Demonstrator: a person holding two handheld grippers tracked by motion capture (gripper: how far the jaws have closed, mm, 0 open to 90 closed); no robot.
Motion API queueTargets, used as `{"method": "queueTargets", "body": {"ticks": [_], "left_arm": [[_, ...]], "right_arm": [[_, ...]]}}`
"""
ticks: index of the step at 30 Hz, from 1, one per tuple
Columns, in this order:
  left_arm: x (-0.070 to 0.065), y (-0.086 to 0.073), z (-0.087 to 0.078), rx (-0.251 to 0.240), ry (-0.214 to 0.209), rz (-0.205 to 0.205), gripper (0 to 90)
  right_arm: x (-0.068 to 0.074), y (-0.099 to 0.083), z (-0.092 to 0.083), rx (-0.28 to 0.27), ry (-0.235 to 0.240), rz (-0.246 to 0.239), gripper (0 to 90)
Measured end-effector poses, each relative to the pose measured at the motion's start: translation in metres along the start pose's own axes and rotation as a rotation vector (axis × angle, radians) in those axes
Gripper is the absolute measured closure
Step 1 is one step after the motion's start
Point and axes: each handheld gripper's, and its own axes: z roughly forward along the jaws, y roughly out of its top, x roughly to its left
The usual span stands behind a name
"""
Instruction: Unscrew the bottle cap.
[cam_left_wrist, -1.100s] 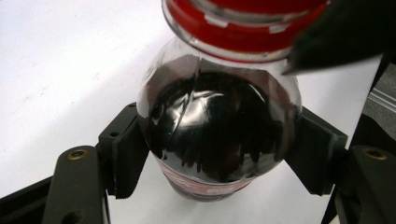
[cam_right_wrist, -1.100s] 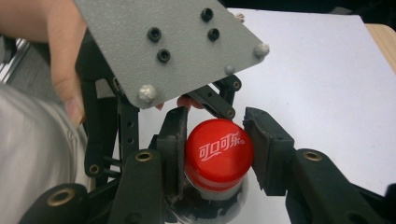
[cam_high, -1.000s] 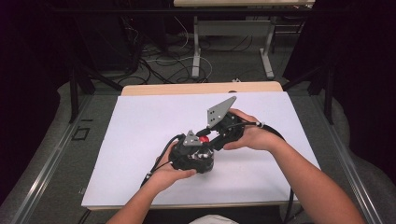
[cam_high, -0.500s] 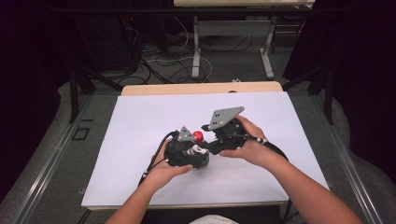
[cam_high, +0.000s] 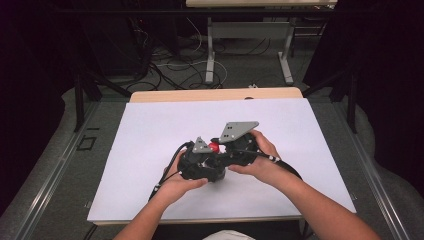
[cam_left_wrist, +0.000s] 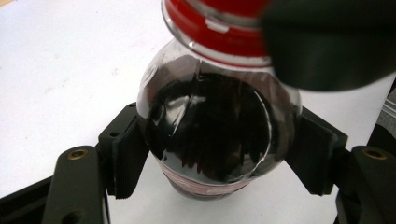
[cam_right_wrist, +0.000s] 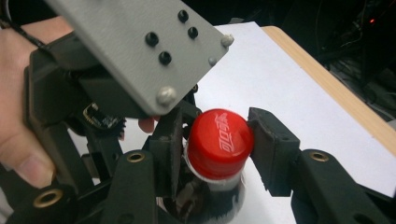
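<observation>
Bottle (cam_left_wrist: 215, 135) of dark cola, clear plastic, red cap (cam_right_wrist: 219, 142), stood on white table (cam_high: 150, 140). Left gripper (cam_left_wrist: 219, 163) clamped narrowly on its body. Right gripper (cam_right_wrist: 212, 144) had just been closing; pads touched the cap's sides.

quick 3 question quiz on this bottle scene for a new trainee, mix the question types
1. True or false: the left gripper clamps the body of the bottle.
2. What colour is the cap?
3. The right gripper has its pads: A) on the cap, B) flat on the white table cover, C) on the left gripper's cable.

Key
1. True: one pad presses each side of the dark, clear-walled bottle.
2. Red, with white lettering on top.
3. A: its jaws have just been closing, with the cap between them.
</observation>
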Motion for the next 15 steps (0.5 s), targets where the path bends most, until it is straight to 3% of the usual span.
{"method": "queueTargets", "body": {"ticks": [4, 7, 10, 15], "left_arm": [[-0.002, 0.000, 0.001, -0.002, -0.002, 0.007, 29.9], [-0.002, 0.000, 0.000, 0.006, -0.009, 0.012, 29.9], [-0.002, 0.000, -0.001, 0.026, -0.008, 0.037, 29.9], [-0.006, 0.000, 0.000, 0.013, -0.023, 0.042, 29.9]], "right_arm": [[-0.002, 0.002, 0.004, -0.003, 0.017, 0.015, 59.2], [-0.008, 0.003, 0.004, 0.013, 0.079, -0.010, 60.3], [-0.018, 0.005, 0.005, 0.027, 0.182, -0.050, 60.6], [-0.035, 0.010, 0.006, 0.062, 0.339, -0.147, 60.7]]}}
